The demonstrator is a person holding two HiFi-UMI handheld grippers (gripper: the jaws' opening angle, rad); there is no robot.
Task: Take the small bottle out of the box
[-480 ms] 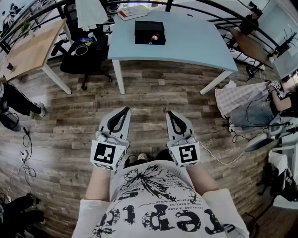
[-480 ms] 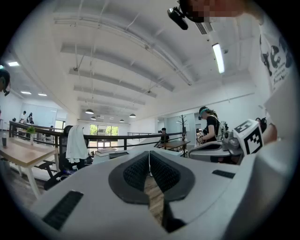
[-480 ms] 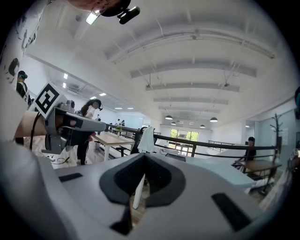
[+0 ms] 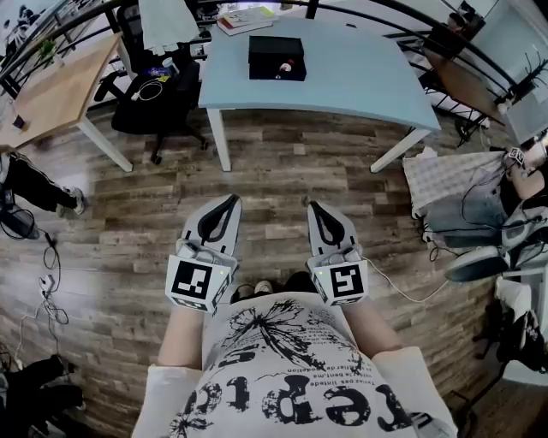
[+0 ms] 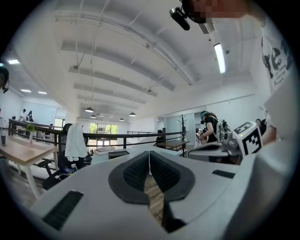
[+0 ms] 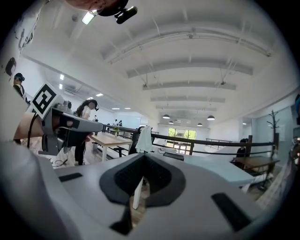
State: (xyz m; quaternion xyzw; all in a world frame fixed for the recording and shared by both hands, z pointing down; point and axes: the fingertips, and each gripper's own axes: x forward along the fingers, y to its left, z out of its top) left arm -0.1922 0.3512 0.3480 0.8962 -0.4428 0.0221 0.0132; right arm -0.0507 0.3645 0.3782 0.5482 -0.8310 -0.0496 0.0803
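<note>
Both grippers are held low in front of the person, above the wooden floor. The left gripper has its jaws pressed together with nothing between them, and the right gripper is likewise closed and empty.

The black box sits well ahead of them on the light blue table, toward its far edge and left of its middle. Inside it, at the right, a pale item with a red spot is probably the small bottle; it is too small to tell its long axis. The box lies almost straight ahead between the two grippers, slightly nearer the right one's line.

Nothing stands on the table between its near edge and the box. Books lie at the far left corner, and a black office chair stands off the left edge.
</note>
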